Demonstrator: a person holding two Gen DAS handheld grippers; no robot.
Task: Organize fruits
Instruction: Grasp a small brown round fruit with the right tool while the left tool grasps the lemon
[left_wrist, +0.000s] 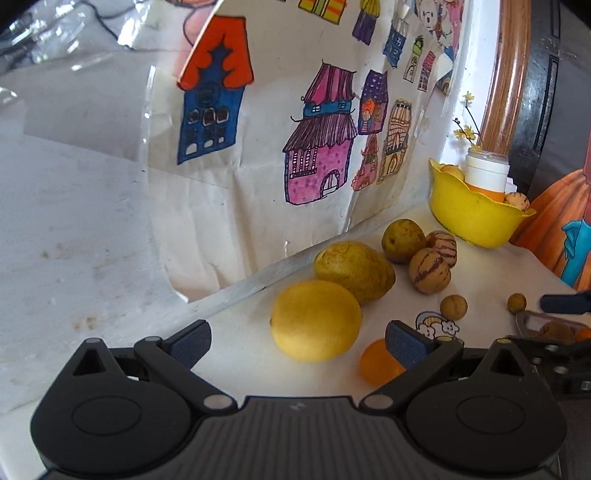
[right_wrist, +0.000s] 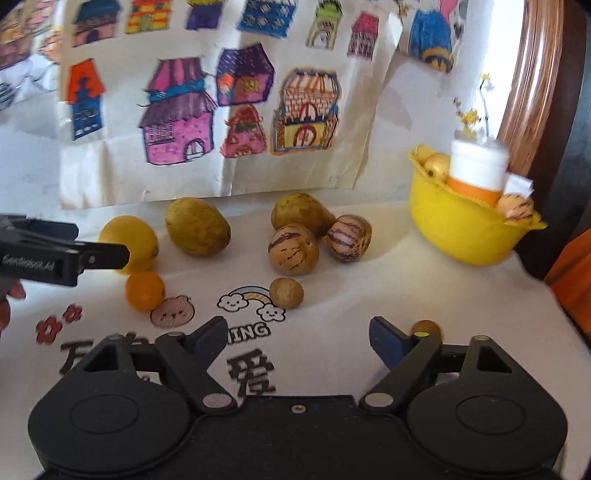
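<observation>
In the left wrist view my left gripper (left_wrist: 299, 343) stands open and low over the white table. A yellow lemon (left_wrist: 316, 319) lies just ahead between its fingers, untouched, and a small orange (left_wrist: 376, 363) sits by the right finger. Beyond lie two greenish pears (left_wrist: 354, 269) and two striped round melons (left_wrist: 430, 270). My right gripper (right_wrist: 297, 338) is open with nothing between its fingers. A small brown round fruit (right_wrist: 286, 293) lies ahead of it, and another (right_wrist: 424, 328) peeks out behind its right finger. The yellow bowl (right_wrist: 461, 236) at the back right holds fruit.
A white jar with an orange band (right_wrist: 478, 166) stands in the bowl. Paper with coloured house drawings (right_wrist: 177, 125) covers the wall behind the fruit. The table cover carries printed cartoons and characters (right_wrist: 251, 299). A wooden frame (left_wrist: 506, 74) rises at the right.
</observation>
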